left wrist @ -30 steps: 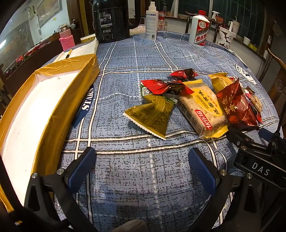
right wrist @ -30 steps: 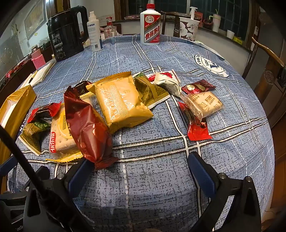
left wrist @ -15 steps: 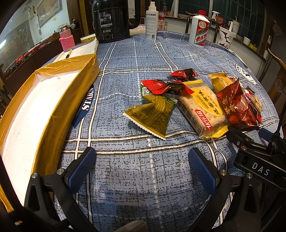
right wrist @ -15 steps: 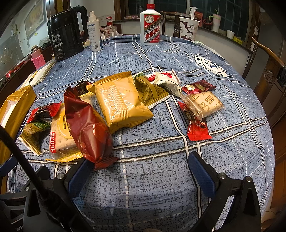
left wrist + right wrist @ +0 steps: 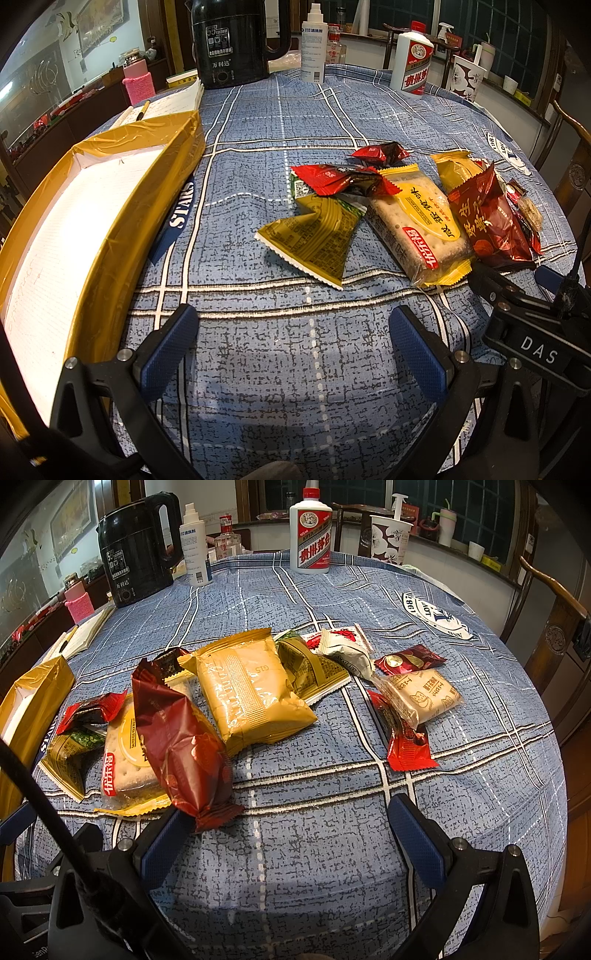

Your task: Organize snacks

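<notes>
Several snack packets lie in a loose pile on the blue checked tablecloth. An olive-gold packet, a cracker pack and a dark red bag show in the left wrist view. The right wrist view shows the dark red bag, a big golden pack, a beige biscuit pack and a red wrapper. A long gold-edged box with a white inside lies at the left. My left gripper is open, short of the olive packet. My right gripper is open, its left finger under the red bag's tail.
At the table's far side stand a black kettle, a white spray bottle, a white liquor bottle and a paper cup. A notebook with a pen lies behind the box. A wooden chair stands at right.
</notes>
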Tool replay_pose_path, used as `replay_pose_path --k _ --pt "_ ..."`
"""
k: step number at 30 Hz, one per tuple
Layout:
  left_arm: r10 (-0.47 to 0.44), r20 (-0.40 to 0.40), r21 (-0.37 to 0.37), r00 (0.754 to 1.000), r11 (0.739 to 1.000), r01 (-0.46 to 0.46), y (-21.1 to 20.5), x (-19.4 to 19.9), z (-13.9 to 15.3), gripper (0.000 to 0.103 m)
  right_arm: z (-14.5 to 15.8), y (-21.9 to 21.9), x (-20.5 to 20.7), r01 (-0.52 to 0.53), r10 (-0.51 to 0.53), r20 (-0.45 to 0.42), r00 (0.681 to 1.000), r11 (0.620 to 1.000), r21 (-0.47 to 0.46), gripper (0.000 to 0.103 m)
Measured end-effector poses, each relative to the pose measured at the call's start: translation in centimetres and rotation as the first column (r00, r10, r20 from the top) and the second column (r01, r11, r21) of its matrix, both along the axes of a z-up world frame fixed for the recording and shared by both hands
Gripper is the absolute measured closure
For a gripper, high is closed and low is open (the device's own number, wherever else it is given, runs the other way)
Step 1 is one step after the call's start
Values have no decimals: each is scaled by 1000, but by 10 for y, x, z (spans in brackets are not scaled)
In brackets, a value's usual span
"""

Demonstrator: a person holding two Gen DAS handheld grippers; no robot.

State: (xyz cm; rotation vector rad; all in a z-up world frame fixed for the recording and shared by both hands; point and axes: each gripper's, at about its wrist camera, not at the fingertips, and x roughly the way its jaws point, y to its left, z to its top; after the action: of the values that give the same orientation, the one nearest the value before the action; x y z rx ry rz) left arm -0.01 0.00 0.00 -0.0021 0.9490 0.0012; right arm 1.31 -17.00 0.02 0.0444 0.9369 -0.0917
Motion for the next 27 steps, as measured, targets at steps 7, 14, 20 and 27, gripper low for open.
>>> replay_pose_path --k 7,14,20,27 --pt "-1 0 0 1000 1000 1 0 0 0 0 0 0 0 0 0 0 1000 1000 0 0" --pt "0 -1 0 1000 1000 0 0 0 0 0 0 0 0 0 0 0 1000 1000 0 0" --pt "8 -1 -1 1000 1000 -8 0 -1 0 0 0 0 0 0 0 -1 1000 1000 0 0" --pt "-16 -25 2 1000 1000 16 -3 -11 1 0 1 0 0 0 0 -1 1000 1000 0 0"
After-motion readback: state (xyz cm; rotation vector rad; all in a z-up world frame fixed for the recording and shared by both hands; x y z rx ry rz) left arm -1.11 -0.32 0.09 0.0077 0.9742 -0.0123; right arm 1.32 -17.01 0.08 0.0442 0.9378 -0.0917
